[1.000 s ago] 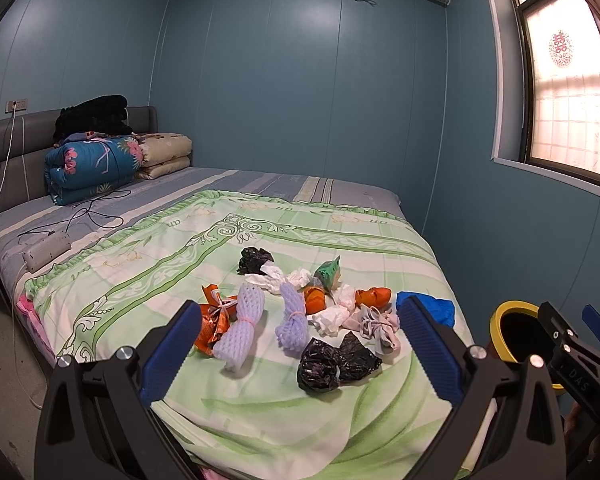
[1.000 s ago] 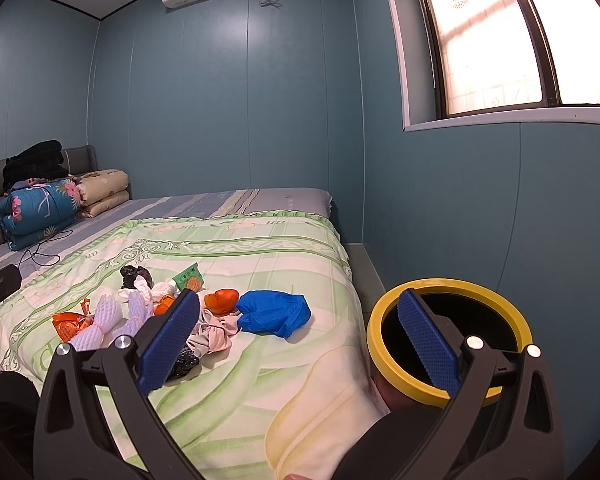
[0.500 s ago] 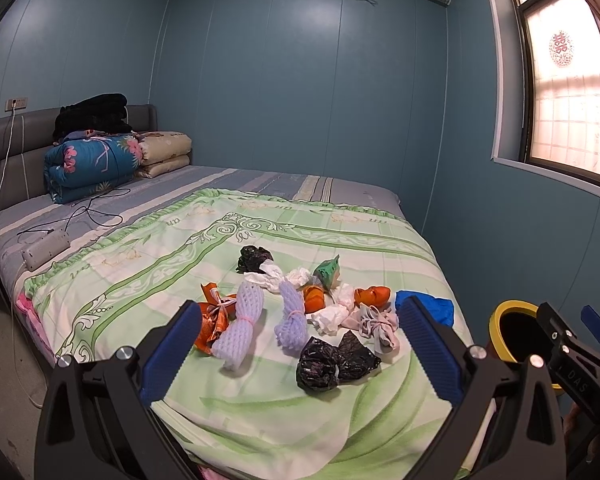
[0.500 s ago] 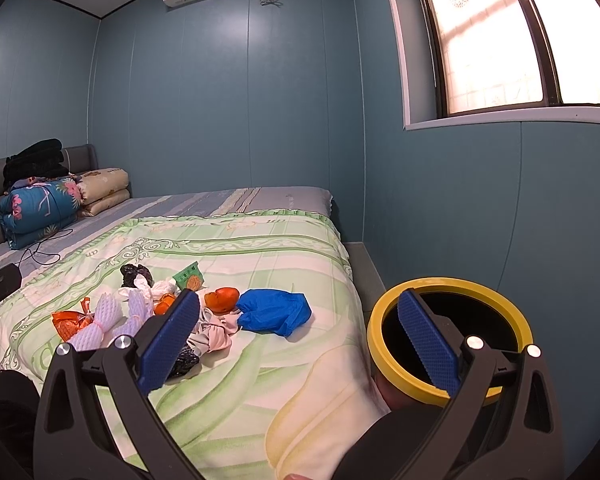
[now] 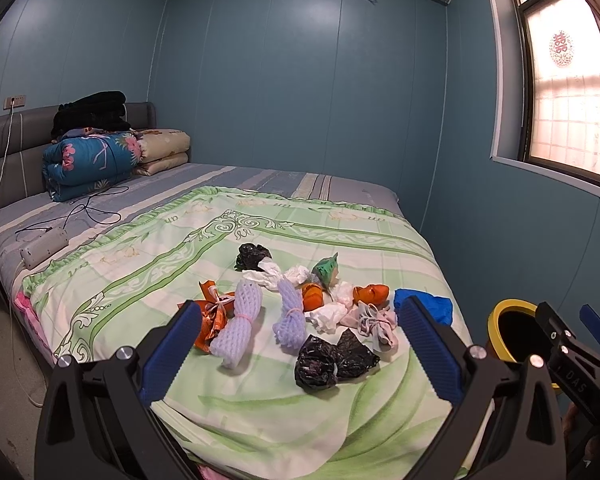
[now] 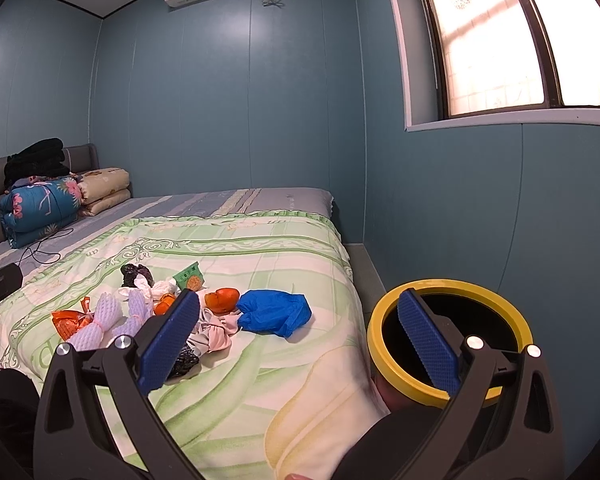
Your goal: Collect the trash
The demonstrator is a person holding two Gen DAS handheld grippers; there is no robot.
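Both grippers, left (image 5: 300, 344) & right (image 6: 298, 338), are hanging wide open w/ nothing; trash pile (image 5: 308, 312) sitting mid-frame, yellow-rimmed bin (image 6: 452, 340) lower right.

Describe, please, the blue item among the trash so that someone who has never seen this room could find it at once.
Start at the bed's green floral quilt and find the scatter of trash near its foot. Go to the end of that scatter nearest the yellow-rimmed bin beside the bed. There lies the crumpled blue glove, next to an orange wrapper, the pile's only solid blue piece.
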